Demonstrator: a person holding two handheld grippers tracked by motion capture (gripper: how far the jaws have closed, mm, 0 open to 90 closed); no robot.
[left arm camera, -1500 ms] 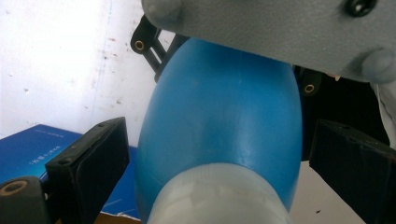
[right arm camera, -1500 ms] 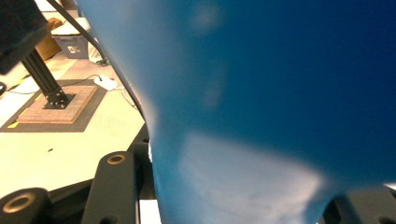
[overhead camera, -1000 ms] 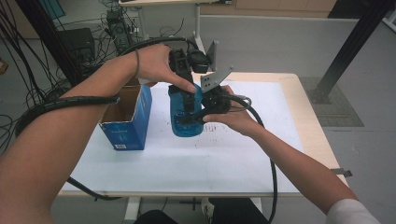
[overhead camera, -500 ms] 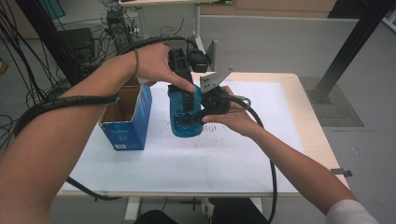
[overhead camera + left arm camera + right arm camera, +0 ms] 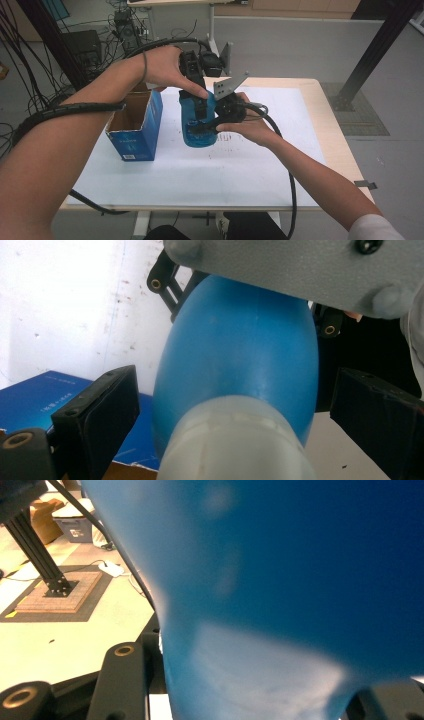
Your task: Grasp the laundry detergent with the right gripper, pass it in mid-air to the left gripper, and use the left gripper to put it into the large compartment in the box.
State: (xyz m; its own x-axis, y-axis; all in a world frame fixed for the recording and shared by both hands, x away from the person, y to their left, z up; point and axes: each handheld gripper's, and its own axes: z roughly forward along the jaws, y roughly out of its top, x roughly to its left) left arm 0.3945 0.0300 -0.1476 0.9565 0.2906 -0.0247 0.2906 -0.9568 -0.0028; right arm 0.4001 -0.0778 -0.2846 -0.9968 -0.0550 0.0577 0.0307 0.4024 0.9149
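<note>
White-topped table, and the blue squeeze bulb is up off it beside the blue box. Right gripper pinches its soft, likely light belly; left gripper straddles the stiffer pale neck, jaws wide, untouching — probably the surest hold.

Looks like a lab or test workshop: cable bundles and electronics on the bare floor at 11 o'clock; black aluminium frame post at 2 o'clock; paper-covered worktable at centre.

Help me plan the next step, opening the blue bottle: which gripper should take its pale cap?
Left, probably. Its fingers stand open either side of the pale cap, while the right gripper is shut on the blue bottle, steadying it.
</note>
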